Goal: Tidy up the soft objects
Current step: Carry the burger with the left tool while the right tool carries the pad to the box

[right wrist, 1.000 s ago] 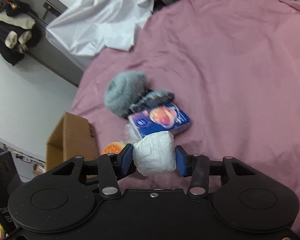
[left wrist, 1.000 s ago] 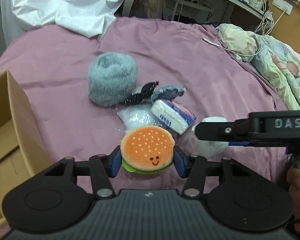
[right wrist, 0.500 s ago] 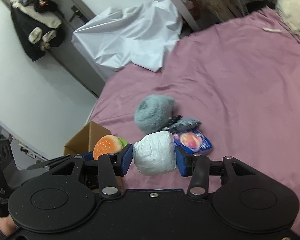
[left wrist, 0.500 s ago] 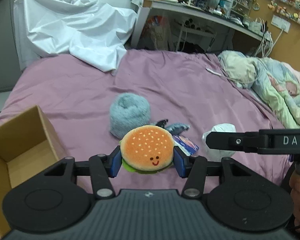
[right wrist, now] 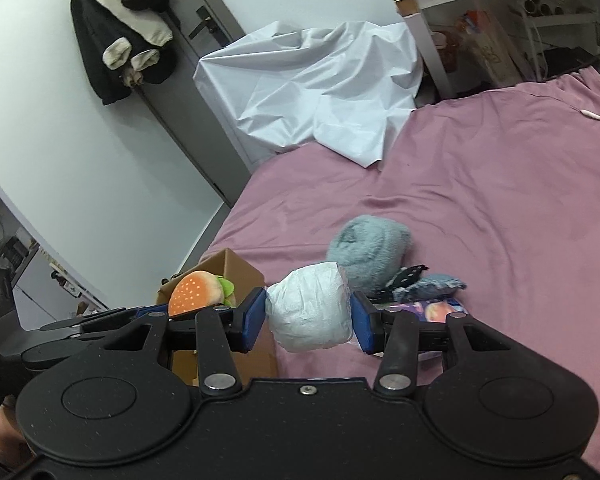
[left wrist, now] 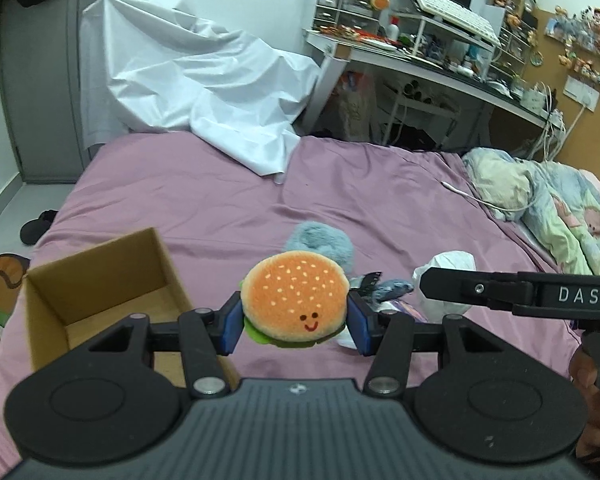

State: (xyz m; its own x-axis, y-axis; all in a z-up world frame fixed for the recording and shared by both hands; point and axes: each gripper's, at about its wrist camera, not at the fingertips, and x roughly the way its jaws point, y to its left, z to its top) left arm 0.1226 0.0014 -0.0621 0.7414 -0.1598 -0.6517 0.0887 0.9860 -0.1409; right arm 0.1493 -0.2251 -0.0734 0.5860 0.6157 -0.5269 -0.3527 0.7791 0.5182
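Observation:
My left gripper (left wrist: 295, 322) is shut on a plush hamburger (left wrist: 295, 302) with a smiling face, held above the pink bed. The hamburger also shows in the right wrist view (right wrist: 198, 292). My right gripper (right wrist: 309, 322) is shut on a white wrapped soft bundle (right wrist: 310, 312), which shows in the left wrist view (left wrist: 446, 268). An open cardboard box (left wrist: 100, 292) sits on the bed to the left; it also shows in the right wrist view (right wrist: 236, 270). A fluffy grey-blue roll (right wrist: 368, 250), a dark sock (right wrist: 428, 282) and a colourful packet (right wrist: 436, 308) lie on the bed.
A white sheet (left wrist: 196, 92) is draped at the far bed end. A rumpled quilt (left wrist: 560, 216) and a white cable (left wrist: 472, 196) lie on the right. A cluttered desk (left wrist: 440, 64) stands behind. Clothes hang on a door (right wrist: 128, 24).
Both grippers have risen and pulled back from the pile with their objects still held. The cardboard box has come further into view on the left.

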